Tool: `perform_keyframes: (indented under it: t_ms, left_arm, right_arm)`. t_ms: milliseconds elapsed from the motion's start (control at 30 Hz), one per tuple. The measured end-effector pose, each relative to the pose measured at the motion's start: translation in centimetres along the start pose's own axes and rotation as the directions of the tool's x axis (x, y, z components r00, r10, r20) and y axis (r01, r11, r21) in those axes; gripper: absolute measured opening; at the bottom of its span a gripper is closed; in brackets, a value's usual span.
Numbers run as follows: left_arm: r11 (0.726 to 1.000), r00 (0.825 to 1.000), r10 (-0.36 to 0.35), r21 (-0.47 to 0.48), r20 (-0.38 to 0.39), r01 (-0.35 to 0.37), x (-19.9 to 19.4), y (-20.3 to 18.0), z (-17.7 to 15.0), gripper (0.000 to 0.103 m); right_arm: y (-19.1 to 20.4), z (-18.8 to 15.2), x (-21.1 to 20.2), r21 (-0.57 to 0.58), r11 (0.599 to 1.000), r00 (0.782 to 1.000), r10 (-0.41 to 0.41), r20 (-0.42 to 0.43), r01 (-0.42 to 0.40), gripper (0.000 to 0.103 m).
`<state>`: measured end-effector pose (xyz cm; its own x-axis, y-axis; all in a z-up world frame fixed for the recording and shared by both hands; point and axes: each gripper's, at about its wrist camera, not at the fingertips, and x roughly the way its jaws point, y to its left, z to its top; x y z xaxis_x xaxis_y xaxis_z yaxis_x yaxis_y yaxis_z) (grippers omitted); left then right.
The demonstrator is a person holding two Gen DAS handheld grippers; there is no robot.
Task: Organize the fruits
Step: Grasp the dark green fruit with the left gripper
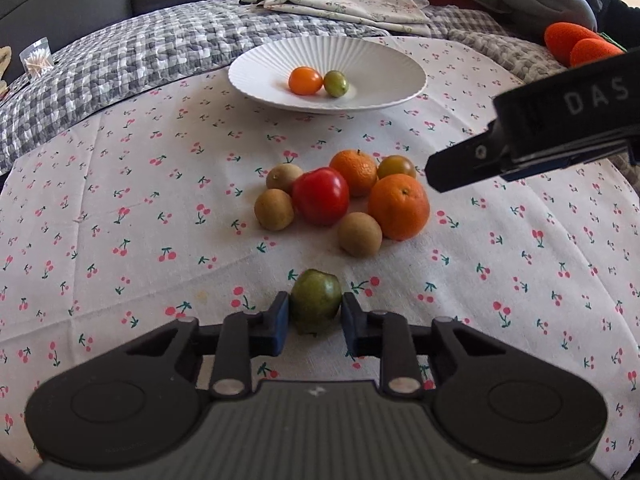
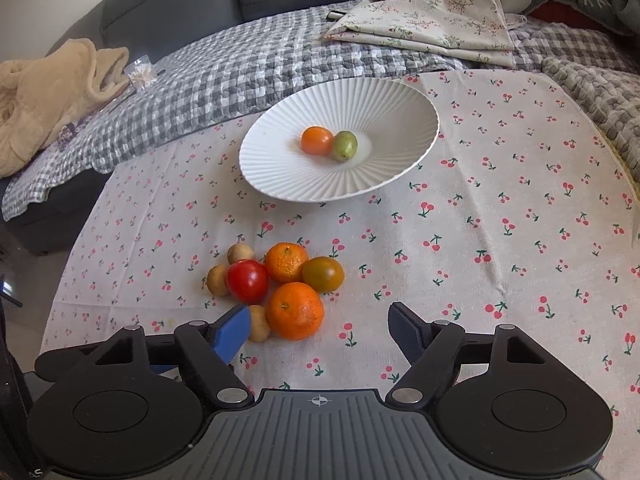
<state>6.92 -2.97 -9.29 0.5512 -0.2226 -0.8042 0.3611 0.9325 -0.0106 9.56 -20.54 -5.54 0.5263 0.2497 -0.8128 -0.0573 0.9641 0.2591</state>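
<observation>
Your left tool (image 1: pixel 315 312) pinches a green tomato (image 1: pixel 316 304) (long axis upright) just above the cherry-print cloth (image 1: pixel 120 208), short of the fruit pile (image 1: pixel 344 200). Your right tool (image 2: pixel 320 332) hangs spread, near the white plate (image 2: pixel 280 168).

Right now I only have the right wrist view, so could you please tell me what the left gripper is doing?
Observer: The left gripper is shut on a green tomato, on the near side of the fruit pile. I cannot tell whether the tomato is off the cherry-print cloth.
Operator: Thank you. Where does my open gripper sit relative to the pile?
Observer: In the left view, the right gripper hangs beside the pile. One fingertip is just right of the greenish-brown tomato and apart from it.
Operator: Is there anything beyond my right edge?
Observer: Two orange foam-like lumps sit at the far right, by the grey blanket.
</observation>
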Motion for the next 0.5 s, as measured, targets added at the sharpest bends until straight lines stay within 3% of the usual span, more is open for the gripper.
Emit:
perform_keyframes:
  t_ms: [267,500]
  left_arm:
    - [0.999,1.0,-0.008,-0.051,0.001,0.008,-0.5,0.6,0.0,0.026]
    - [0.997,1.0,-0.002,-0.071,0.004,0.002,-0.7,0.7,0.0,0.026]
  right_arm:
    - [-0.1,-0.2,2.4,0.046,0.998,0.999,0.037,-0.024,-0.036,0.067]
    - [0.5,-0.6,4.5,0.019,0.999,0.998,0.037,-0.049,-0.036,0.048]
